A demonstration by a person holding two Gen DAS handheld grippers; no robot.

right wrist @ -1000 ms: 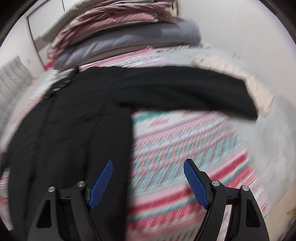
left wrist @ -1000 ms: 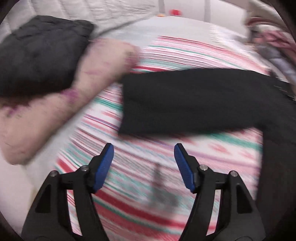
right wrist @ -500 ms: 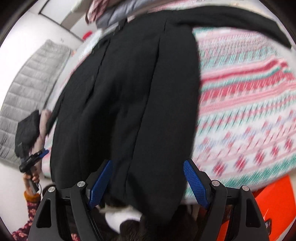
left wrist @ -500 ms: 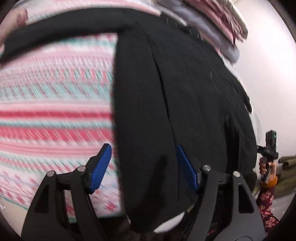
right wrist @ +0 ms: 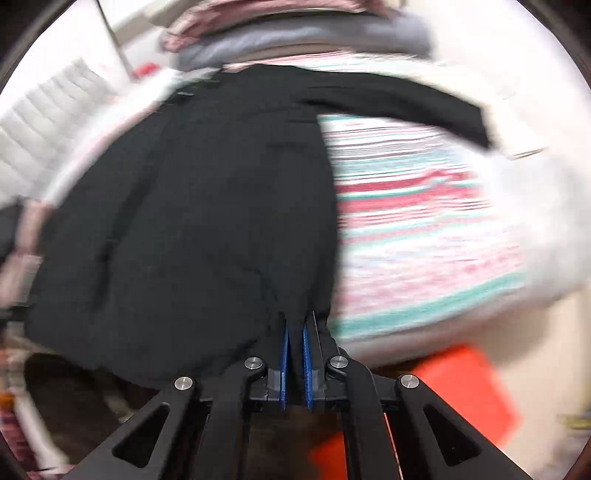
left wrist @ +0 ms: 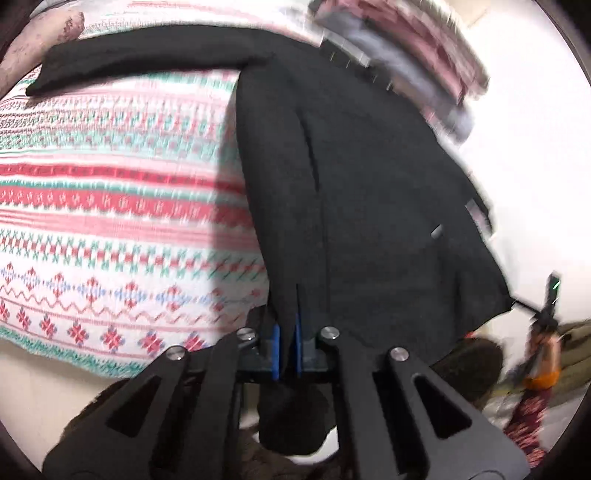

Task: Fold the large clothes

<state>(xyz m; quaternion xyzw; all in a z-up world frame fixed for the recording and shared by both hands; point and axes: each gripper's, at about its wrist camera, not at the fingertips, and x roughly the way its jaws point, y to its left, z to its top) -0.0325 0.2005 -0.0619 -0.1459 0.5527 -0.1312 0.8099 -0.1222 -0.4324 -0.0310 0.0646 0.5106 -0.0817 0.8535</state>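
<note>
**Inspector:** Report the state of both tongs.

**Operator:** My left tongs (left wrist: 287,345) are clamped on the bottom hem of the black coat (left wrist: 369,192), with cloth pinched between the blue pads (left wrist: 275,347). My right tongs (right wrist: 294,363) are clamped on the same hem at its other corner, and a fold of black fabric sits between their pads (right wrist: 283,365).

**Inspector:** Where does the garment lie?

**Operator:** The coat stretches away ahead of both tongs, spread flat on the bed's patterned blanket (left wrist: 110,206). From the left tongs, its body runs forward and to the right, with one sleeve (left wrist: 147,55) reaching out to the far left. From the right tongs, the body fills the space ahead and to the left, and the other sleeve (right wrist: 406,103) extends to the far right.

**Inspector:** Surroundings?

**Operator:** A stack of folded bedding (right wrist: 303,29) sits beyond the collar. A red-orange box (right wrist: 458,398) is below and right of the right tongs, under the bed's edge. The right view is heavily blurred.
</note>
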